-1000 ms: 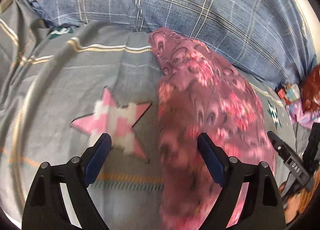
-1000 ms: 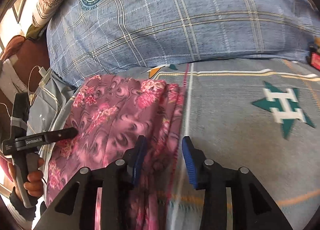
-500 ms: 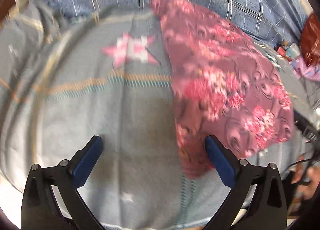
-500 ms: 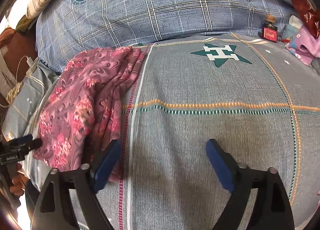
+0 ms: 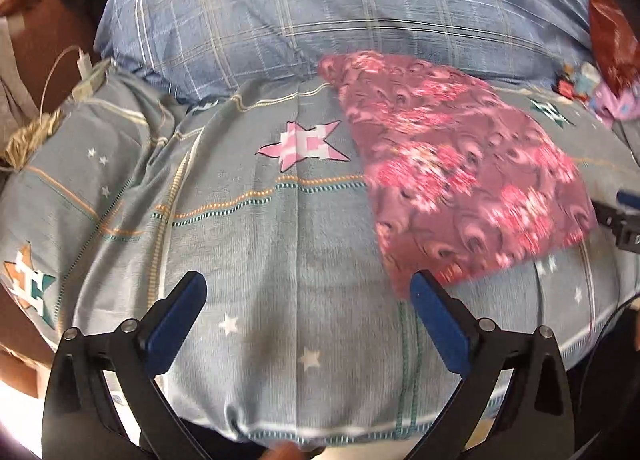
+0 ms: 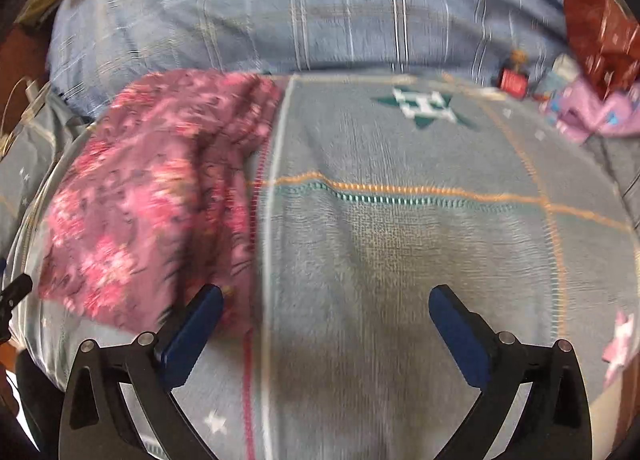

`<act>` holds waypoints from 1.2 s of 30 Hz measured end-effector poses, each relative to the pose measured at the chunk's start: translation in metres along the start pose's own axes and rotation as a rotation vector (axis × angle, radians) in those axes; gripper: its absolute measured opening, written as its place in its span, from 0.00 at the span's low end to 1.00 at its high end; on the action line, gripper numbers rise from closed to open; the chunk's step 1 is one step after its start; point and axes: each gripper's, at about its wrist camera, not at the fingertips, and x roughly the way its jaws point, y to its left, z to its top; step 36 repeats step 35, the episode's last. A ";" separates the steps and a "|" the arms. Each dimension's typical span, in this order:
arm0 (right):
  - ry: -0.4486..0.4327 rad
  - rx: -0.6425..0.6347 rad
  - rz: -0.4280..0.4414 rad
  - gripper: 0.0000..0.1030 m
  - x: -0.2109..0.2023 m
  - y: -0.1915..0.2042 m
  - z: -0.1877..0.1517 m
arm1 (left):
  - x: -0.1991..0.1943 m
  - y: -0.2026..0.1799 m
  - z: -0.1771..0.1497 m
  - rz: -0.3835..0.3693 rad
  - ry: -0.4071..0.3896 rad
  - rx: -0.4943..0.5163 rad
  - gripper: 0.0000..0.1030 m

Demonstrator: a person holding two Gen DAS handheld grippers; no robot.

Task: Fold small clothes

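Note:
A folded mauve garment with pink flowers point(image 5: 460, 179) lies flat on the grey bedsheet point(image 5: 280, 240). In the left wrist view it is up and to the right. My left gripper point(image 5: 308, 284) hangs open over bare sheet, and its right finger sits just in front of the garment's near corner. In the right wrist view the garment point(image 6: 152, 195) lies to the left. The jaws of my right gripper point(image 6: 326, 296) are opening, with only sheet point(image 6: 400, 240) between them. Its left finger overlaps the garment's near edge in the picture. Both views are blurred.
A blue plaid quilt point(image 5: 320, 19) runs along the far side of the bed. A heap of lilac clothes point(image 6: 592, 115) and small items lie at the far right beside a dark red bag point(image 6: 600, 19). A white charger cable point(image 5: 80, 59) hangs at the far left.
Both grippers have let go of the garment and pulled back toward the near edge of the bed. The right jaws went from narrow to wide. The garment now lies flat and folded.

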 end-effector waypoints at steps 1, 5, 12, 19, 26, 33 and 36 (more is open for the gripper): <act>-0.023 -0.023 -0.013 1.00 -0.011 0.005 -0.004 | -0.004 -0.003 -0.003 -0.003 -0.005 0.012 0.99; -0.101 -0.093 -0.013 1.00 -0.050 0.023 -0.018 | -0.012 -0.016 -0.009 -0.035 -0.005 0.051 0.99; -0.178 -0.196 -0.073 1.00 -0.087 0.044 -0.033 | -0.021 -0.036 -0.024 -0.091 0.010 0.076 0.99; -0.158 -0.172 -0.061 1.00 -0.088 0.043 -0.039 | -0.032 -0.040 -0.035 -0.123 0.000 0.095 0.99; -0.156 -0.157 -0.066 1.00 -0.092 0.042 -0.043 | -0.038 -0.045 -0.034 -0.155 -0.009 0.103 0.99; -0.146 -0.148 -0.064 1.00 -0.091 0.040 -0.043 | -0.053 -0.053 -0.028 -0.169 -0.056 0.127 0.99; -0.144 -0.149 -0.063 1.00 -0.090 0.040 -0.043 | -0.053 -0.053 -0.026 -0.167 -0.054 0.132 0.99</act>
